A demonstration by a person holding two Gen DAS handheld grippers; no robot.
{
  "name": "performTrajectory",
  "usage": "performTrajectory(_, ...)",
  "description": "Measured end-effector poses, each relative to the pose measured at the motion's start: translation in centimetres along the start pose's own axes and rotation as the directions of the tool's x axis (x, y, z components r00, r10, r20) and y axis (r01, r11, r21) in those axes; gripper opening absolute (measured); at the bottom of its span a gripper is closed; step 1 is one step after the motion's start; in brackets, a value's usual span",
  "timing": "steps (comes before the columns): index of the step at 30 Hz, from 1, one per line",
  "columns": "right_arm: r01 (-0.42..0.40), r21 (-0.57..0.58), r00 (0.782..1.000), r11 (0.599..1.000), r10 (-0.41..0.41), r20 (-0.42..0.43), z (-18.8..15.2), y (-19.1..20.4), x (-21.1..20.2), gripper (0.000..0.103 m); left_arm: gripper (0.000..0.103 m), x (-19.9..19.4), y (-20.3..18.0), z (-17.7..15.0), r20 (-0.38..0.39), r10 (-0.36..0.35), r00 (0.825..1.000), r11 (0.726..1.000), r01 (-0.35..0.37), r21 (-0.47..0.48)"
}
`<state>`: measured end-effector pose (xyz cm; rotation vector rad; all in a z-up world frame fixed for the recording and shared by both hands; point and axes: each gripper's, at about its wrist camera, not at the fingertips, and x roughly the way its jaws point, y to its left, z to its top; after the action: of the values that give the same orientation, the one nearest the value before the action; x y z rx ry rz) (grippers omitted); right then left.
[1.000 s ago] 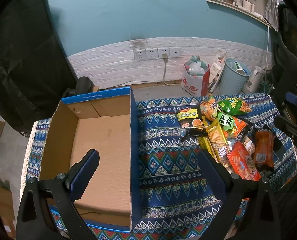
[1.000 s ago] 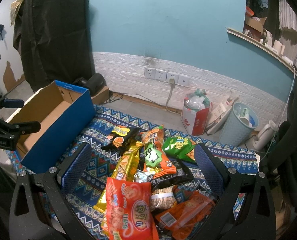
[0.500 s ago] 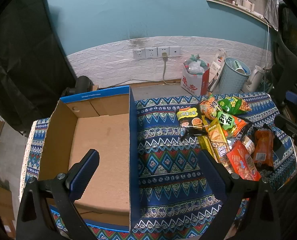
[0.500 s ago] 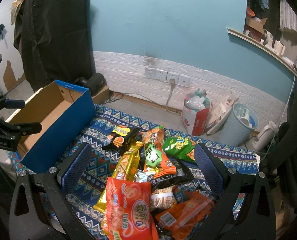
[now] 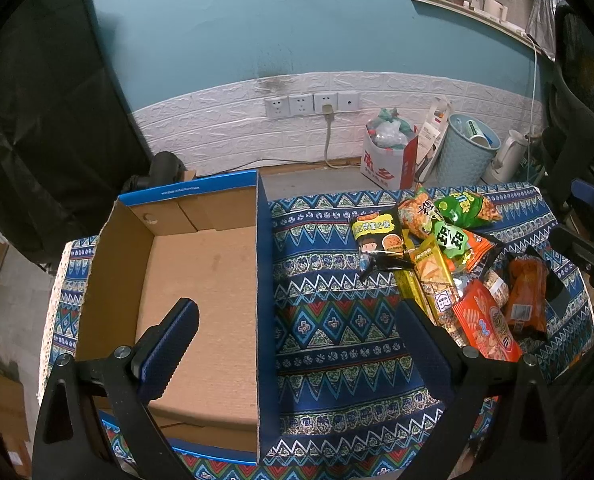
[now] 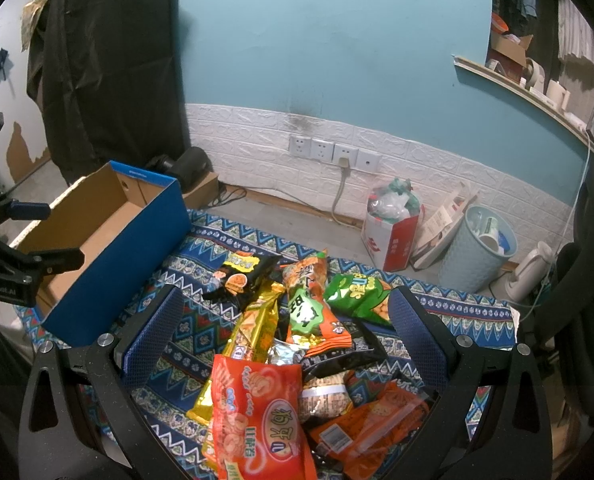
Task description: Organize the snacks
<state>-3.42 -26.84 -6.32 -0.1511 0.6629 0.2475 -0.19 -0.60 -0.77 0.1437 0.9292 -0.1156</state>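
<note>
Over the last second almost nothing had shifted: both left tongs [image 5: 297, 332] and right tongs [image 6: 285, 332] stayed spread wide and empty, so sorting had not begun. The snack packets [image 6: 281, 344] lay heaped at the bench's right end, the cardboard box [image 5: 201, 280] bare at its left. A patterned cloth [image 5: 329, 320] covered the bench; beyond stood a teal wall [image 6: 317, 60], sockets [image 5: 311, 104] and a bin [image 6: 477, 256].

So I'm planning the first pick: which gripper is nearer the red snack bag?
Right. The right gripper hovers over the red snack bag; the left gripper straddles the box wall.
</note>
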Motion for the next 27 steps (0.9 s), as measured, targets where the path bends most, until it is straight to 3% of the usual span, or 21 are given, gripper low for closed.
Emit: performTrajectory(27,0.069,0.062,0.997,0.996,-0.068,-0.023,-1.1,-2.9,-0.5,0.100,0.100,1.0,-2.6,0.8,-0.007,-0.011,1.000,0.999,0.012,0.050)
